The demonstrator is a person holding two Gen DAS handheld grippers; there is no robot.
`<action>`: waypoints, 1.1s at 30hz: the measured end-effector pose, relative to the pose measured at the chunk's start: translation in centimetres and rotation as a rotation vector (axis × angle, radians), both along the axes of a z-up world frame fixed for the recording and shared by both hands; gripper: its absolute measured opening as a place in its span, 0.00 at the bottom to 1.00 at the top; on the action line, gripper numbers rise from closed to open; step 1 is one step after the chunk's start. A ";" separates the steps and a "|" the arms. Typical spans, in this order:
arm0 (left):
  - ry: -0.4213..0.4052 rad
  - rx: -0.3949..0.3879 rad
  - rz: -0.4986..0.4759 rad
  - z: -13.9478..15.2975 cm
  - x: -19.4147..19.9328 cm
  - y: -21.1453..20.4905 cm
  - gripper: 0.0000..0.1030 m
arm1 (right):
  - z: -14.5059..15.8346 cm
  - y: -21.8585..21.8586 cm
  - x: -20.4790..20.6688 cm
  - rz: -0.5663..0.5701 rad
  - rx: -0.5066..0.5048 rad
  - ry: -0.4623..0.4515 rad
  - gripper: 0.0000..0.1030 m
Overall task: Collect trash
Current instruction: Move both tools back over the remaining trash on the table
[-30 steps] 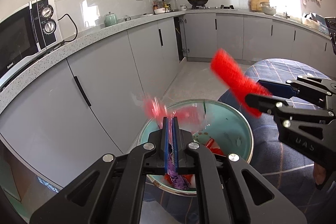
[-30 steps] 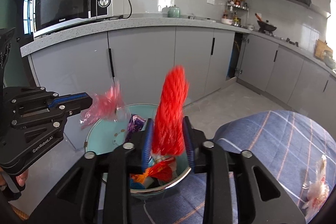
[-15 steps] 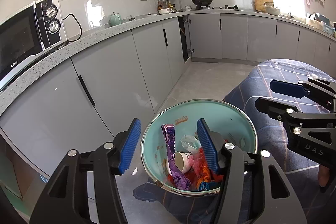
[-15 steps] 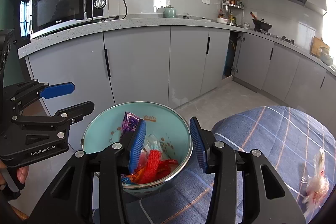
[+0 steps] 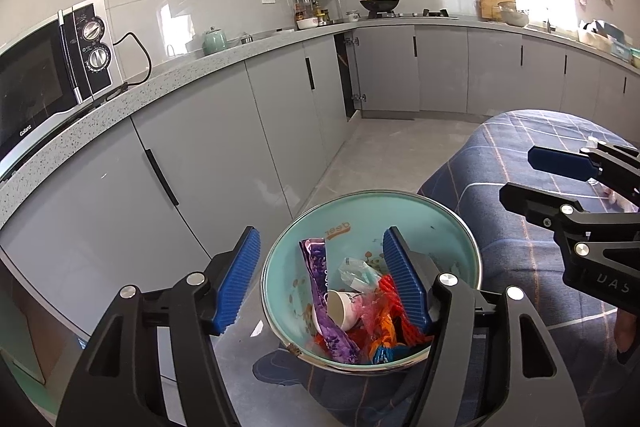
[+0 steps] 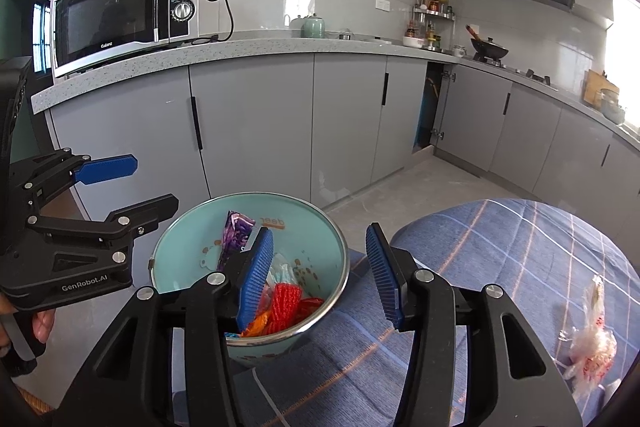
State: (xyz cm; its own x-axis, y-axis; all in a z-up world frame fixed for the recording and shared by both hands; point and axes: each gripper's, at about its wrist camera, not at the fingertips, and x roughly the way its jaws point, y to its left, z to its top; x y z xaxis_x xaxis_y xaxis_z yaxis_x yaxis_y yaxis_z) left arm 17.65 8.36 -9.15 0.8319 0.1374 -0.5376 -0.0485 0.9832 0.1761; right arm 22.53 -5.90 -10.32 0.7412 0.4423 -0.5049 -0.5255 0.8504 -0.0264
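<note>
A teal bin [image 5: 436, 223] [image 6: 188, 247] stands at the edge of the blue checked cloth [image 5: 520, 155] [image 6: 500, 247]. It holds a purple wrapper [image 5: 320, 283] [image 6: 236, 231], a paper cup [image 5: 340, 309], clear plastic [image 5: 356, 273] and a red net [image 6: 284, 305]. My left gripper [image 5: 320, 279] is open and empty above the bin. My right gripper [image 6: 320, 271] is open and empty over the bin's right rim; it also shows in the left wrist view [image 5: 532, 179]. A crumpled clear plastic wrapper [image 6: 592, 343] lies on the cloth at the right.
Grey kitchen cabinets [image 5: 208, 147] [image 6: 280, 123] run behind the bin under a speckled counter with a microwave [image 6: 120, 15] and a teal kettle [image 5: 214, 41]. One cabinet door [image 6: 440, 107] stands ajar. Grey floor [image 5: 380, 151] lies between cabinets and cloth.
Both grippers opened. The pink plastic from my left gripper and the red net from my right gripper dropped into the bin. Both grippers stay above it.
</note>
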 end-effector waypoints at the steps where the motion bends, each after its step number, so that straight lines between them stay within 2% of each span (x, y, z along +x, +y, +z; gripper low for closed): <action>1: 0.000 0.001 -0.001 0.0 0.0 0.0 0.62 | 0.0 -0.2 0.0 -0.003 0.000 -0.001 0.47; 5: -0.005 0.008 -0.004 0.2 -0.1 -0.5 0.68 | 0.2 -1.0 -0.3 -0.015 0.003 -0.006 0.47; 8: -0.006 0.014 -0.015 0.4 0.0 -1.2 0.68 | 0.4 -1.7 -0.6 -0.026 0.003 -0.010 0.47; 12: -0.009 0.021 -0.039 0.6 0.1 -2.7 0.75 | 0.6 -4.1 -1.4 -0.065 -0.007 -0.016 0.51; 15: -0.015 0.023 -0.074 0.9 0.1 -4.6 0.76 | 0.6 -6.9 -2.0 -0.127 -0.031 -0.011 0.51; 20: -0.009 0.014 -0.145 0.8 0.5 -8.6 0.77 | 0.3 -13.6 -3.3 -0.281 -0.041 0.026 0.53; 28: 0.011 0.034 -0.333 0.0 1.2 -18.8 0.80 | -2.2 -27.5 -4.6 -0.624 -0.074 0.163 0.57; 33: 0.030 0.057 -0.417 -0.8 1.8 -24.0 0.82 | -3.8 -32.0 -4.9 -0.696 -0.061 0.245 0.57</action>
State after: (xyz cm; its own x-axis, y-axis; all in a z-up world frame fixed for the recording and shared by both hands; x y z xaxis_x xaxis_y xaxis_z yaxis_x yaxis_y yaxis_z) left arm 19.41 -15.61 -9.94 0.8067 -0.1782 -0.5634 0.3578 0.9061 0.2258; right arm 17.63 -37.91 -14.13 0.7031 -0.1228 -0.7004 0.1378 0.9898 -0.0352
